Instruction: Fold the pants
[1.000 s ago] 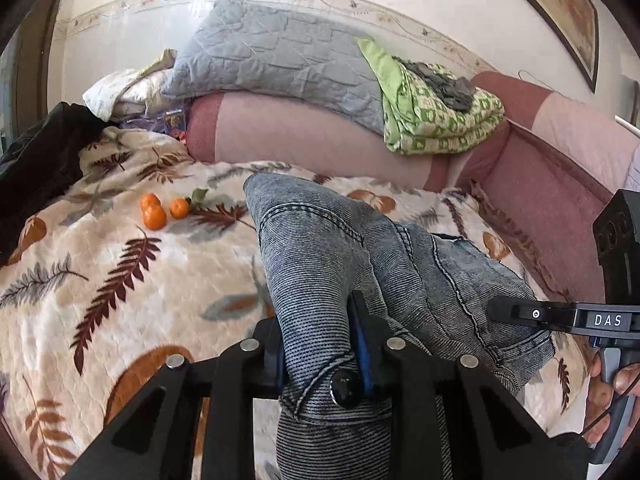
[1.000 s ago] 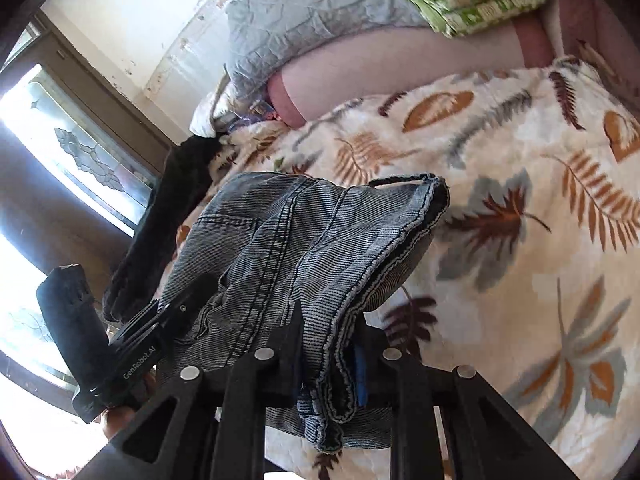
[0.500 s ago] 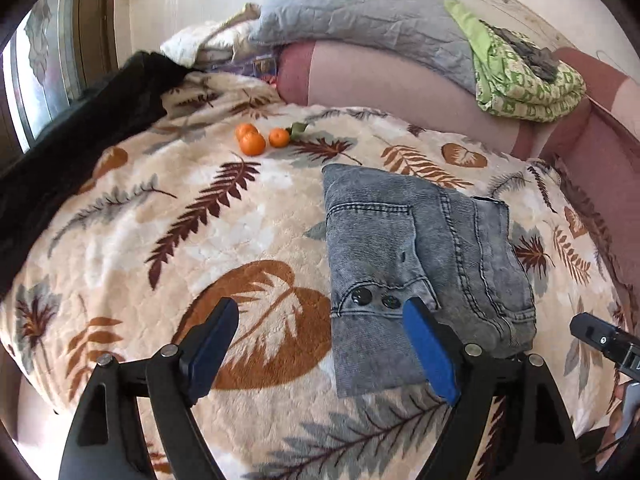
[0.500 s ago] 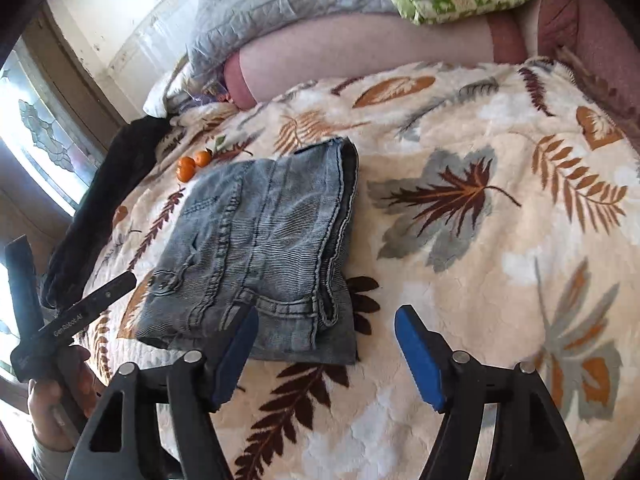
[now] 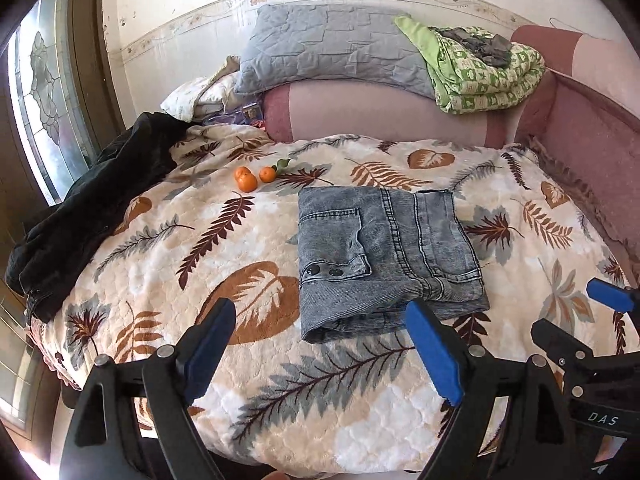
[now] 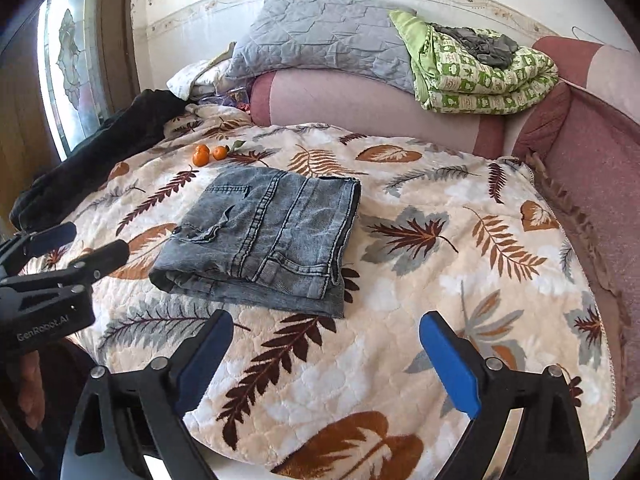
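The grey denim pants [image 5: 384, 256] lie folded into a compact rectangle on the leaf-patterned blanket [image 5: 200, 240]; they also show in the right wrist view [image 6: 264, 240]. My left gripper [image 5: 320, 344] is open and empty, held back just short of the pants' near edge. My right gripper [image 6: 326, 356] is open and empty, off to the near right of the pants. The right gripper shows at the right edge of the left wrist view [image 5: 600, 320], and the left gripper at the left edge of the right wrist view [image 6: 68, 252].
Three small oranges [image 5: 252, 178] sit on the blanket beyond the pants. A black garment [image 5: 92, 200] lies along the left edge. A grey pillow [image 5: 332, 56] and a green folded quilt [image 5: 484, 72] rest on the pink bolster [image 5: 380, 116] at the back.
Both grippers let go of the pants, opened and pulled back toward the near edge. The pants went from lifted in both grippers to lying folded flat on the blanket.
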The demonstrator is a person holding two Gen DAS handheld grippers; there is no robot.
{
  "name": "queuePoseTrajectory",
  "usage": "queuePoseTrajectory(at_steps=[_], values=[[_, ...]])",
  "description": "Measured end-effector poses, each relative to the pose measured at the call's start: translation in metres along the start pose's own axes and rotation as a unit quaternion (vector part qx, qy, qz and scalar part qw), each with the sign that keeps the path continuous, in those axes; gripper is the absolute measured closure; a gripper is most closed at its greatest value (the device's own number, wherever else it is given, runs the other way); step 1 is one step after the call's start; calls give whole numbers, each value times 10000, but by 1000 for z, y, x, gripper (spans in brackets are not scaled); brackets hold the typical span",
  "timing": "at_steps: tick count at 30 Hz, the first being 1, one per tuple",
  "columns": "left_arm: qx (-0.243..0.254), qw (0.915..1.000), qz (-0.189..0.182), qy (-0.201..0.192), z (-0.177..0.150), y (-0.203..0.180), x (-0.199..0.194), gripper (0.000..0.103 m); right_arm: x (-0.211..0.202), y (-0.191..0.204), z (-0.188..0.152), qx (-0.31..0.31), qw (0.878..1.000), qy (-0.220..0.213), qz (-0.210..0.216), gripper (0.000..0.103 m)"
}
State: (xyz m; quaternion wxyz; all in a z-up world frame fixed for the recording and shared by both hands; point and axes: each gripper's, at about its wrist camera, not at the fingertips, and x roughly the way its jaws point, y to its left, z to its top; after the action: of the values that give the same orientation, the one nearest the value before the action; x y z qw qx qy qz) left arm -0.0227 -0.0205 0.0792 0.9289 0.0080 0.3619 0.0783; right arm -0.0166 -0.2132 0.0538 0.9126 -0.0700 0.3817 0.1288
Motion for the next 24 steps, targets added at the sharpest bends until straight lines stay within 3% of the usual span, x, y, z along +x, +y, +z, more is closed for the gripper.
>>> queuePoseTrajectory(at_steps=[4,10,19,22,24], values=[[-95,9999,6,-33,3,1,-12,15,-7,-3,1,150,9999,45,34,7],[-302,9990,-327,25,7,4,-19,15,-13,-7,12,463,9987,183,52,2],[-419,9980,-459,64,11,8,-23,14,-10,-4,9,471,9981,395,-50,2],[-510,9970,-579,69,13,11,-24,5,-11,-3,9,462,9980,419,-71,2],[-571,9966,-596,33,14,12,-24,5,-10,-2,9,432,9982,422,-60,2]])
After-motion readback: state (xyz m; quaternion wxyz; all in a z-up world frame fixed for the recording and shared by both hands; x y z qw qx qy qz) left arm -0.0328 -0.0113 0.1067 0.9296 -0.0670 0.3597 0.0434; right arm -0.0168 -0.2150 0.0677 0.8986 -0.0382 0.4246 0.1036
